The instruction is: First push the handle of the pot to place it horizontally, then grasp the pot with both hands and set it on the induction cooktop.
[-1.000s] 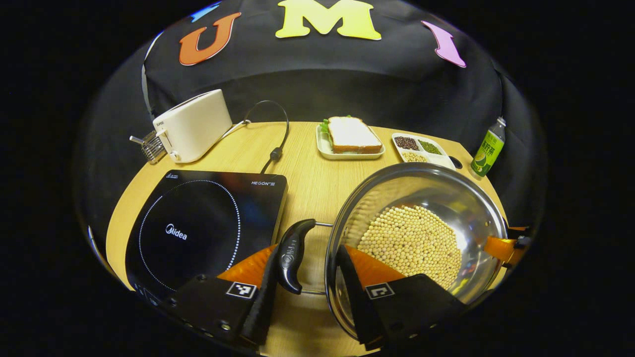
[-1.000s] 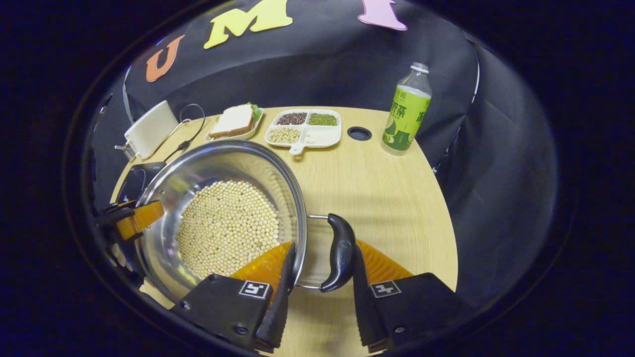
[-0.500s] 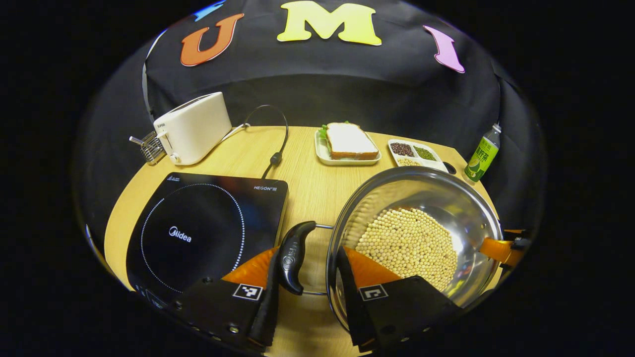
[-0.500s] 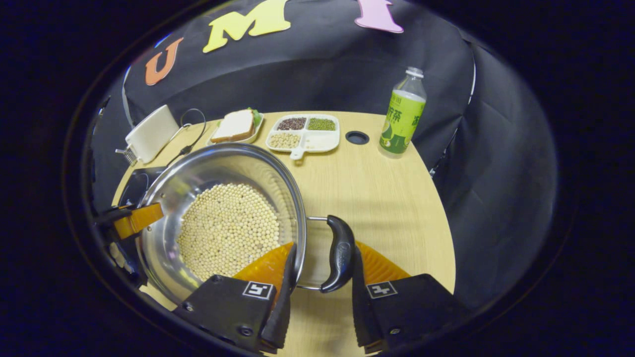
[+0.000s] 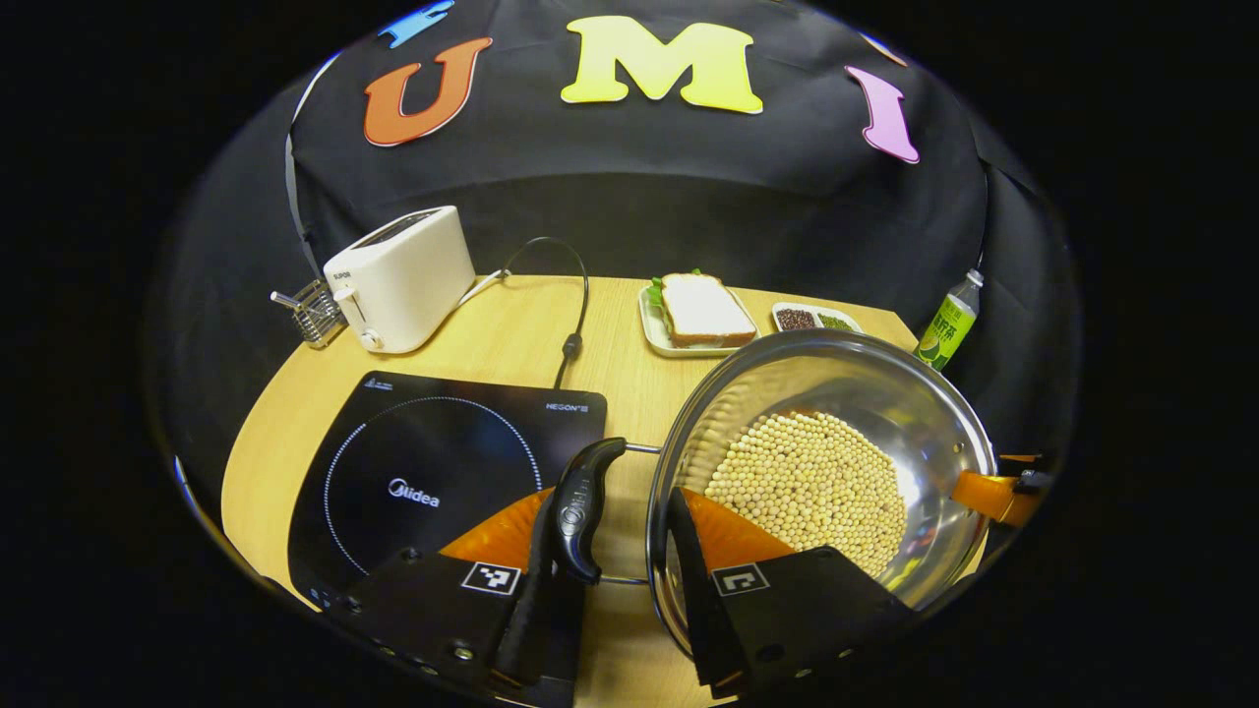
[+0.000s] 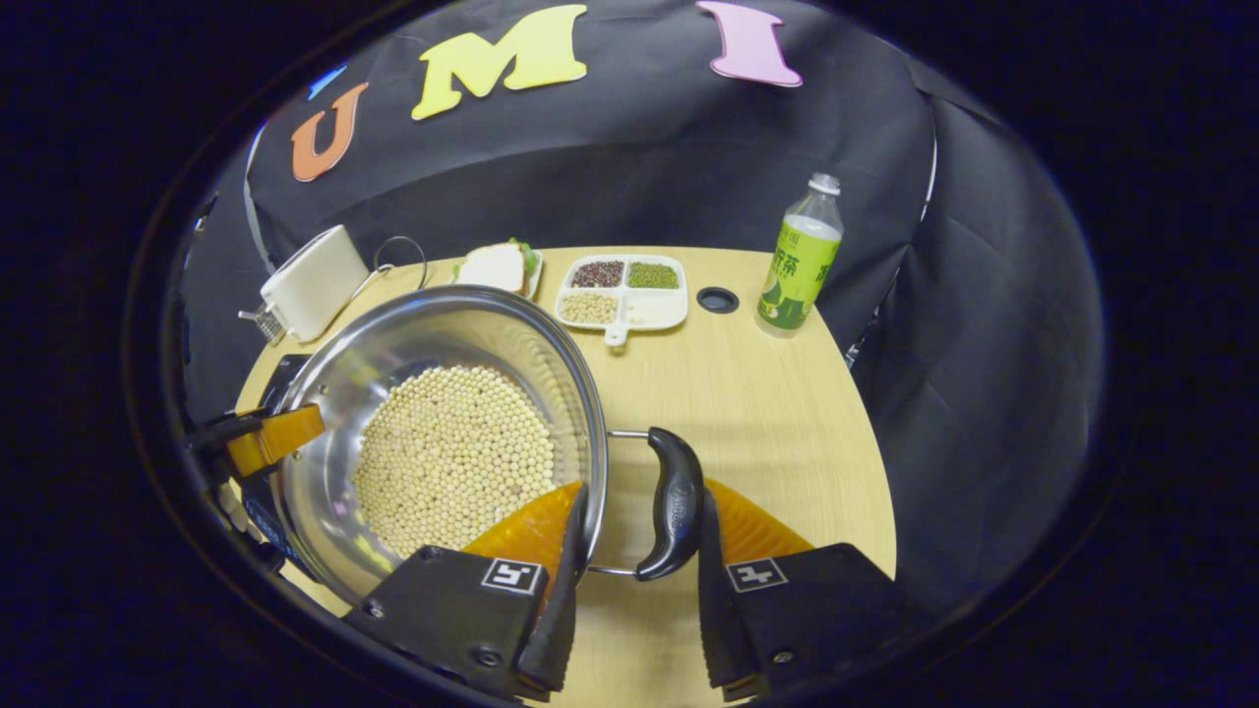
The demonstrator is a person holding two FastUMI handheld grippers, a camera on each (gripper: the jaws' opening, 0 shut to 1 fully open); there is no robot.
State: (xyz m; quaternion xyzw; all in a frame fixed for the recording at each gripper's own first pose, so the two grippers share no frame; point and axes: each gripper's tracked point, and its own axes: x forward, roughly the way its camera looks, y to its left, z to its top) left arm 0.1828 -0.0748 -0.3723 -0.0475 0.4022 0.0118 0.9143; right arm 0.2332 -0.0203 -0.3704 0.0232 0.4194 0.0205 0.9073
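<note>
Both handles of the pot (image 5: 826, 472) lie level, so the pushing step looks done, and the two-handed grasp seems made. In the left gripper view, the left gripper (image 5: 610, 590) straddles the pot's black left handle (image 5: 580, 506) at lower centre, one finger against the handle's outer side, the other inside the rim; it appears clenched on it. In the right gripper view, the right gripper (image 6: 634, 590) grasps the right handle (image 6: 674, 501) the same way. The pot, carrying soybeans (image 6: 452, 457), appears lifted off the worktop (image 5: 511, 324), though I cannot be sure. It sits at right of centre, just beside the induction cooktop (image 5: 433, 472) at lower left, not yet over its ring. What remains, in my judgement, is carrying it across and setting it down.
</note>
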